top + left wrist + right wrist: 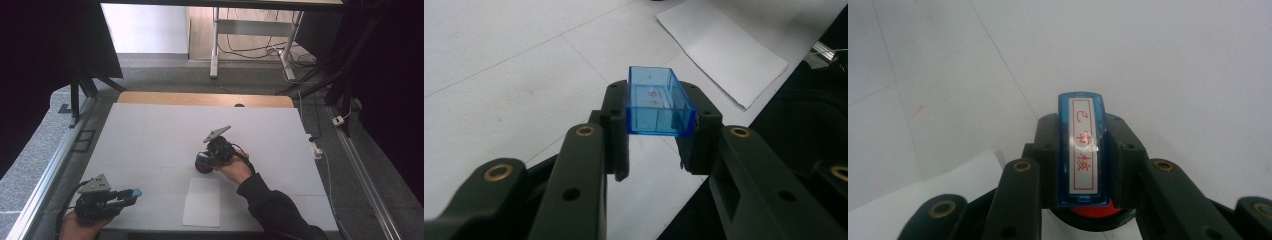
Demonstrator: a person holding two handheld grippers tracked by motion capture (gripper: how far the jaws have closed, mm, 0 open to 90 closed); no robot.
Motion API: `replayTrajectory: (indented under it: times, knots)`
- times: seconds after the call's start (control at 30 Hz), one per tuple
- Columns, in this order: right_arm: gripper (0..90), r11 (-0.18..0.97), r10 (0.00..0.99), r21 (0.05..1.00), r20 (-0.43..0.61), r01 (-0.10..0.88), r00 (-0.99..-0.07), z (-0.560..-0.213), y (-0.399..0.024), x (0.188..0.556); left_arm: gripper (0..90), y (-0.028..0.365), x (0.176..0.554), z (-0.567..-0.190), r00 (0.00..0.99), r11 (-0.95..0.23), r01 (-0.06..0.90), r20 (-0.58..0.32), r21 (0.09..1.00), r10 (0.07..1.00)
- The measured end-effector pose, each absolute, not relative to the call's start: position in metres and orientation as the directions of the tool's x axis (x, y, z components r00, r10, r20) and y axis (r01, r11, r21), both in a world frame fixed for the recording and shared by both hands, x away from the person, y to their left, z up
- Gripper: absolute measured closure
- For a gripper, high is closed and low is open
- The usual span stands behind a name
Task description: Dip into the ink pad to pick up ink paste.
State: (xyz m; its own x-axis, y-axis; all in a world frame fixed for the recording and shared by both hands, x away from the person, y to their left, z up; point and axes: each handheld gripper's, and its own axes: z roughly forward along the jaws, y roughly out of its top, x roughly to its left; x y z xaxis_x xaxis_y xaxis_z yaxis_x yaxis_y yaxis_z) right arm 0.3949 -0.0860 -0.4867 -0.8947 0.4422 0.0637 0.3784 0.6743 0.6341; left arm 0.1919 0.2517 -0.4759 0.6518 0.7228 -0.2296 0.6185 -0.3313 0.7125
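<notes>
Black left tool (pixel 131 193) and right tool (pixel 204 163), brass-ringed screws, grey three-cornered top plates, trailing black cables; right forearm in a black sleeve (pixel 272 207).

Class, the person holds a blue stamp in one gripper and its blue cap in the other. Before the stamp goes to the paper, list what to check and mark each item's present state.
1. Left gripper shut on the blue cap: ok.
2. Right gripper shut on the stamp: ok.
3. Cap off the stamp: ok.
4. White paper lies flat on the table: ok.
5. Stamp over the paper: not ok, it is beyond the far edge.
6. Stamp face inked: cannot tell.
</notes>
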Motion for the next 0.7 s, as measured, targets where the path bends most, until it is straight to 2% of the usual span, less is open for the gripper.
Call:
replayTrajectory:
  times: [0.33,0.7]
  knots:
    - [71.3,0.693,0.421,0.635,0.028,0.342,-0.906,-0.4855,-0.0855,0.3918,68.3,0.2528,0.1917,-0.4757,0.651,-0.323,0.619,-0.237,0.716,0.721]
    - [71.3,0.674,0.409,0.662,0.037,0.329,-0.912,-0.4787,-0.0887,0.3884,68.3,0.2547,0.1921,-0.4758,0.649,-0.311,0.623,-0.252,0.718,0.718]
